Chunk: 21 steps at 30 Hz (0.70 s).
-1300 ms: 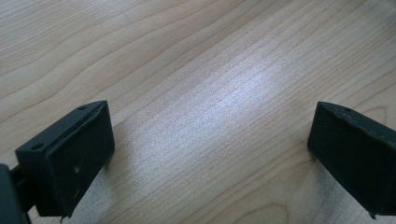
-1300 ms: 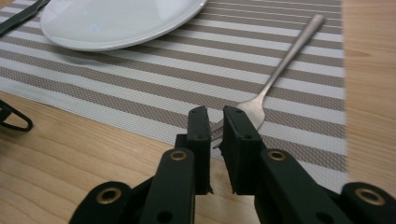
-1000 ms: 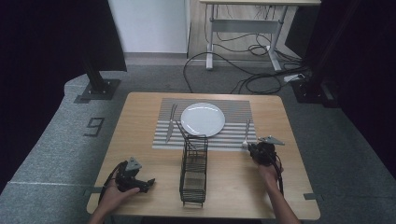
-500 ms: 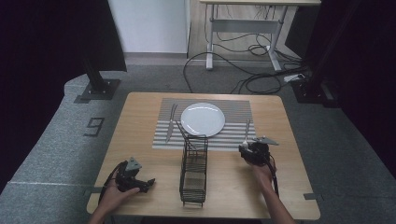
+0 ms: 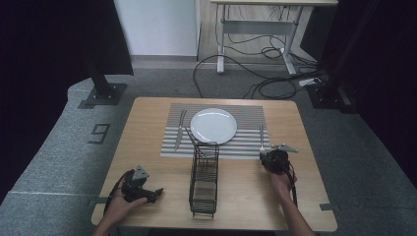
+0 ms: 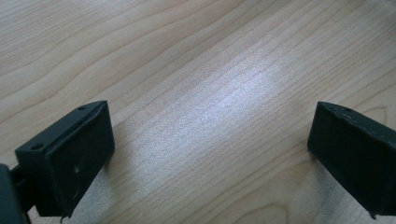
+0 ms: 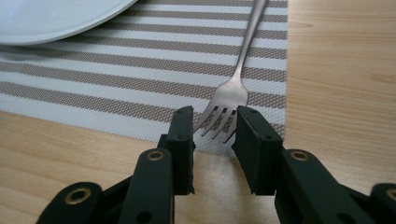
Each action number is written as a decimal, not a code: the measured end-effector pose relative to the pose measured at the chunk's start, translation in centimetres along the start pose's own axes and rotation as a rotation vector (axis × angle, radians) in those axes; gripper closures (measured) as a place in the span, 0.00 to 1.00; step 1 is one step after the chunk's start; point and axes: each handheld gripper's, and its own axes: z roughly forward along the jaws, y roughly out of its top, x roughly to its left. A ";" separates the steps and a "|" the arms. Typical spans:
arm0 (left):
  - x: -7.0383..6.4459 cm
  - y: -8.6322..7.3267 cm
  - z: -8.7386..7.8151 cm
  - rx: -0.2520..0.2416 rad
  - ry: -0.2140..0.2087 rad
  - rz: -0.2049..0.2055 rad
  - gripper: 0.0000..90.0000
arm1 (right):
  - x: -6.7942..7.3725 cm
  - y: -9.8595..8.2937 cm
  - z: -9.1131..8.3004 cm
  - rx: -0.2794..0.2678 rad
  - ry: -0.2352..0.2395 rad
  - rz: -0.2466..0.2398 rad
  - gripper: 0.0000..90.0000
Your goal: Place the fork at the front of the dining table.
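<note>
Lying on the mat: the fork (image 7: 236, 79) rests flat on the striped placemat (image 7: 116, 88) near its right edge, tines toward the person, handle running away.
Right gripper: the right gripper (image 7: 214, 140) sits low at the fork's tine end, its two black jaws part-closed, one on each side of the tines with a gap left; contact with the metal cannot be told.
Plate: the white plate (image 5: 213, 125) sits mid-mat, left of the fork and apart from it.
Knife: a knife (image 5: 180, 129) lies on the mat's left side.
Wire basket: a tall black wire basket (image 5: 204, 179) stands on the counter (image 5: 246, 196) in front of the mat.
Left gripper: the left gripper (image 6: 210, 149) rests on bare wood at the near left, jaws spread wide, holding nothing.
</note>
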 end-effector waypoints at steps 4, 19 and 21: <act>0.0 0.0 0.0 0.000 0.000 0.000 0.00 | -0.5 0.4 0.3 -0.004 0.004 0.007 0.76; 0.0 0.0 0.0 0.002 -0.001 0.000 0.00 | -0.9 2.3 2.6 -0.001 0.018 -0.041 0.77; 0.0 0.0 0.0 0.000 -0.001 -0.003 0.00 | -0.7 2.4 2.9 -0.009 0.013 -0.057 0.77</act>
